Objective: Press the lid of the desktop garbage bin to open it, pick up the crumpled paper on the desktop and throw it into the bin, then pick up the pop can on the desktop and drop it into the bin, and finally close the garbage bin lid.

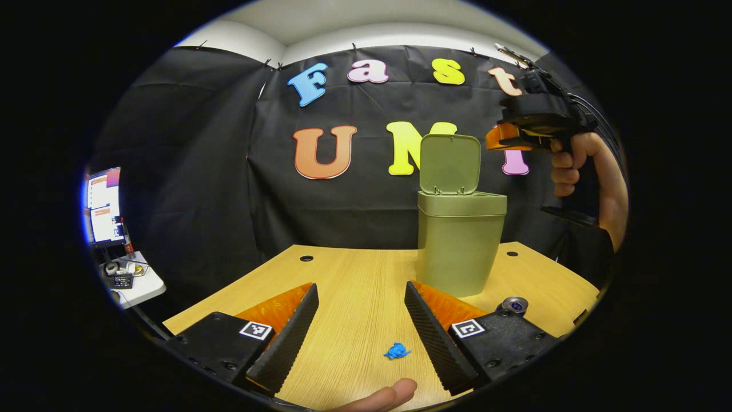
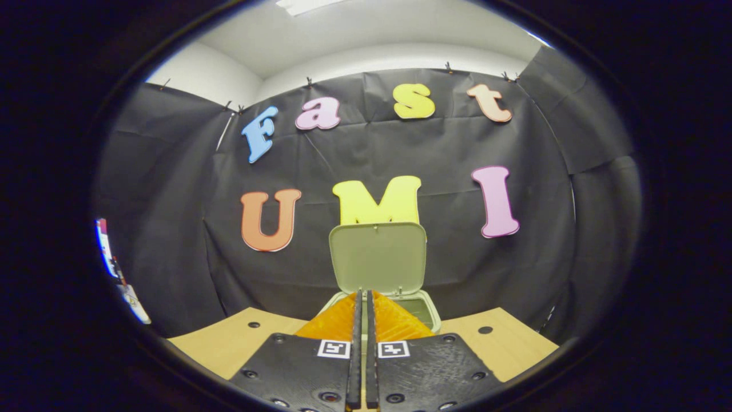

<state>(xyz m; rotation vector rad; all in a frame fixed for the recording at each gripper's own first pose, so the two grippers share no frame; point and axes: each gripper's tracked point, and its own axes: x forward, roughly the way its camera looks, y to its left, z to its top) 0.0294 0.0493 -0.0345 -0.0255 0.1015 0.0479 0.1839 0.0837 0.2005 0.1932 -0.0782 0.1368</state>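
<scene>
A green desktop bin (image 1: 457, 246) stands toward the back right of the wooden table (image 1: 354, 269), its lid (image 1: 450, 164) flipped upright. A small blue crumpled paper (image 1: 397, 351) lies on the table near the front, just inside my left gripper's right finger. My left gripper (image 1: 360, 289) is low over the table, open and empty. The pop can (image 1: 514, 305) stands right of the bin, partly hidden behind that finger. A hand holds my right gripper (image 1: 509, 137) high, up to the right of the lid. In the right gripper view the gripper (image 2: 363, 293) is shut and empty, over the bin's open rim (image 2: 432, 315) before the lid (image 2: 379, 257).
A side table with a monitor (image 1: 103, 206) and small items stands off to the far left. The wooden table has cable holes (image 1: 306, 258) near its back corners. A fingertip (image 1: 389, 396) shows at the bottom edge of the left gripper view.
</scene>
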